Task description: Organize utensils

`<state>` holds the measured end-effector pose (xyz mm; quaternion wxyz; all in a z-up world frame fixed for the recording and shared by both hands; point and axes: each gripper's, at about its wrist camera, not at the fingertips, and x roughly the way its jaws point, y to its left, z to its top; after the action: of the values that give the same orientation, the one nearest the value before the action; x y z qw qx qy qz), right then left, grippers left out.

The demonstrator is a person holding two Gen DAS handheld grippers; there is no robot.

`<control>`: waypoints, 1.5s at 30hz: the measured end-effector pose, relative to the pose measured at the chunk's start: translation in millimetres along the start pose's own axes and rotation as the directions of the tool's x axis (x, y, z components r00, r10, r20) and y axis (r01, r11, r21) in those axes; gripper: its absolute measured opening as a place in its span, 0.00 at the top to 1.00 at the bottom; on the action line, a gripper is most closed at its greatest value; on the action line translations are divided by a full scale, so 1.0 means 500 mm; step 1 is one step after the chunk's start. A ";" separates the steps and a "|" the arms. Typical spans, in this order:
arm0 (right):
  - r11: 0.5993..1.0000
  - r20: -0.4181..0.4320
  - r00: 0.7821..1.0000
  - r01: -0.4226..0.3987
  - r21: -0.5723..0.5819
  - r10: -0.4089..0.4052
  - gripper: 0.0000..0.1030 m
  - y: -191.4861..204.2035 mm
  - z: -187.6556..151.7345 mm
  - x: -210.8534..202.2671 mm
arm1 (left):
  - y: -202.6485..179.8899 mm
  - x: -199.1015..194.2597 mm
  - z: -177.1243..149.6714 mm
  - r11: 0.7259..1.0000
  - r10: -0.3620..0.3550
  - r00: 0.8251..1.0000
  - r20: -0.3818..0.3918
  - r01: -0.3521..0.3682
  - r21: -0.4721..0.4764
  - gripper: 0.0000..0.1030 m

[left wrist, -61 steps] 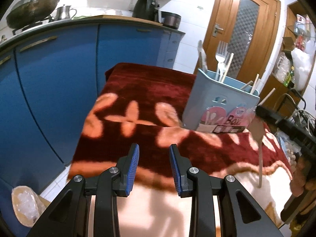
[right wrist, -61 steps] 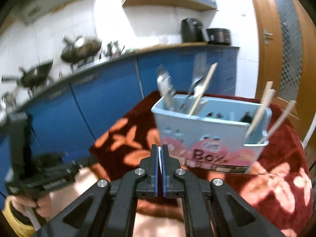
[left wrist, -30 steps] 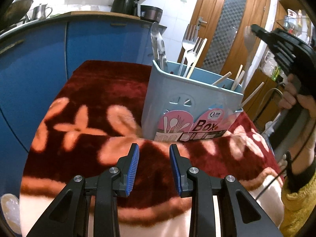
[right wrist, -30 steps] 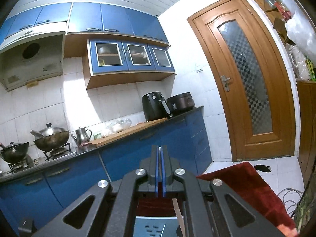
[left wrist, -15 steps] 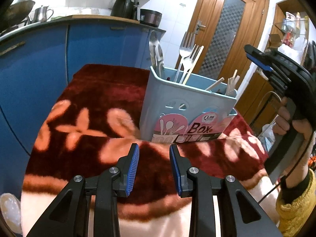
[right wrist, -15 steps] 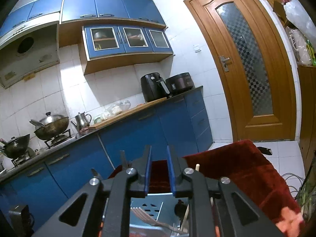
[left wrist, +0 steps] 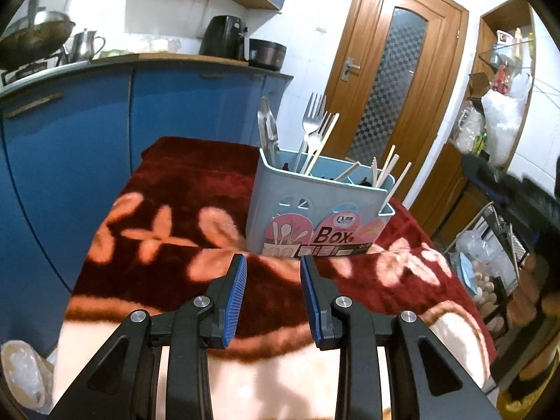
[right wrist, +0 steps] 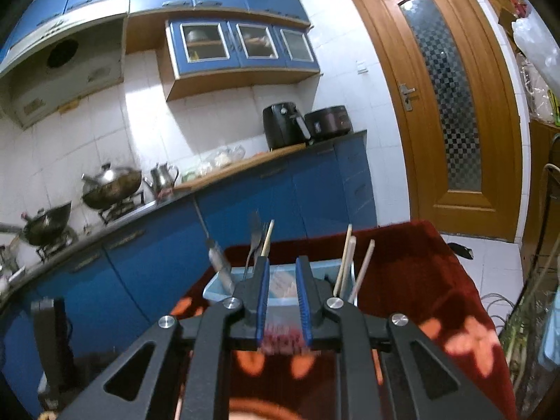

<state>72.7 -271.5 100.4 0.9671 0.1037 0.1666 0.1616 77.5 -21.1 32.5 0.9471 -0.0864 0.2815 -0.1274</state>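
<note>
A light-blue utensil box [left wrist: 315, 213] with a pink "Box" label stands on a dark red flowered blanket [left wrist: 182, 217]. Forks [left wrist: 309, 129], a metal utensil [left wrist: 267, 129] and several wooden chopsticks [left wrist: 388, 168] stand upright in it. My left gripper [left wrist: 273, 264] is open and empty, low over the blanket just in front of the box. My right gripper [right wrist: 282, 266] is open and empty, held above the box [right wrist: 224, 287], whose forks [right wrist: 254, 238] and chopsticks [right wrist: 346, 262] show behind the fingers. The right gripper's body shows blurred at the right edge of the left wrist view.
Blue kitchen cabinets [left wrist: 105, 133] run along the left with woks [right wrist: 112, 185], a kettle and an air fryer [right wrist: 283, 126] on the counter. A wooden door [right wrist: 451, 105] is at the back right. A rack with bags and eggs [left wrist: 486, 280] stands to the right of the blanket.
My right gripper opened from shut and dropped lower over the box. It left the left wrist view's centre right. The left gripper stayed open, backing off slightly.
</note>
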 end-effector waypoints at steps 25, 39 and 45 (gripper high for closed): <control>0.989 -0.093 0.989 0.101 -0.112 -0.112 0.05 0.024 -0.260 -0.095 | -0.007 -0.057 -0.144 0.976 0.176 0.978 0.112 -0.188 0.112 0.19; 0.951 0.103 0.964 0.261 -0.164 -0.246 0.00 0.022 -0.284 -0.097 | -0.018 -0.042 -0.160 0.968 0.215 0.950 0.226 -0.238 0.082 0.19; 0.960 0.070 0.970 0.239 -0.148 -0.231 0.00 0.009 -0.284 -0.084 | -0.022 -0.034 -0.163 0.967 0.211 0.954 0.212 -0.236 0.097 0.19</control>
<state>-16.6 -261.3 -17.2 0.9886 0.0118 0.1397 0.0552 16.3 -34.2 -23.7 0.9824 -0.0089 0.1845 -0.0268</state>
